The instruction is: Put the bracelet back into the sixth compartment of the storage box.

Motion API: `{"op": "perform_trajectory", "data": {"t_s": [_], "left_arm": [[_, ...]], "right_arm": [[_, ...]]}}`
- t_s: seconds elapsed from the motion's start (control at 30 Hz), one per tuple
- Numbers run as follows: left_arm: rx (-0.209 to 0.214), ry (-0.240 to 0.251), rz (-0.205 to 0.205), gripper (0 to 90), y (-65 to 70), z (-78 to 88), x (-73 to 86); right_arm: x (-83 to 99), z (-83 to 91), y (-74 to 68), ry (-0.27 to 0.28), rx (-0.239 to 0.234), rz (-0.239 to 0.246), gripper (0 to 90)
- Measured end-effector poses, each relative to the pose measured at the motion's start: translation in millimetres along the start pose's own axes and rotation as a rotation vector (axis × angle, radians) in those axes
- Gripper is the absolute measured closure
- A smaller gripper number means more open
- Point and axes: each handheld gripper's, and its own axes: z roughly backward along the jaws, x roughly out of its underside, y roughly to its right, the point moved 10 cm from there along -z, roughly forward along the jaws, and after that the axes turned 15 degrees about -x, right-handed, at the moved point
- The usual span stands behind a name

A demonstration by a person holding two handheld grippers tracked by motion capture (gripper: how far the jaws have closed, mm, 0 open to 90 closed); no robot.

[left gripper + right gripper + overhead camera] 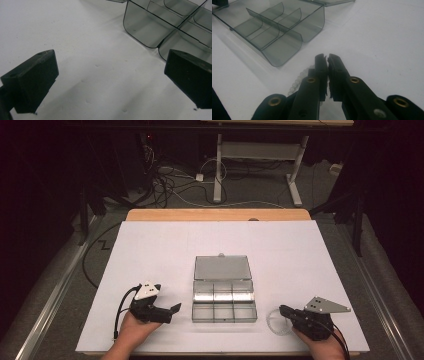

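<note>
High view: smoky clear compartment box, lid open flat; left hand-held gripper spread; right hand-held gripper pressed together.

A white sheet is spread over a wooden table, whose bare edge is seen at twelve o'clock. Beyond it, on the grey floor, tangled cables are seen at eleven o'clock and a white desk frame at one o'clock.
</note>
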Motion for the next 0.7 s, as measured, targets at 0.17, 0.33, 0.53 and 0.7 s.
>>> {"op": "perform_trajectory", "data": {"t_s": [0.17,0.33,0.53,0.7], "left_arm": [[0.001,0.000,-0.002,0.0,0.1,0.0,0.0],[0.000,0.000,-0.001,0.0,0.0,-0.1,0.1],[0.001,0.000,-0.001,0.0,0.1,0.0,0.0],[0.000,0.000,-0.002,0.0,0.1,0.0,0.1]], "right_arm": [[-5.9,2.0,-3.4,0.017,-0.003,0.001,87.1],[-11.3,3.3,-5.7,0.034,-0.003,0.008,87.1],[-16.2,3.0,-8.6,0.049,-0.004,0.012,87.1],[-19.9,2.7,-9.7,0.060,-0.002,0.014,87.1]]}}
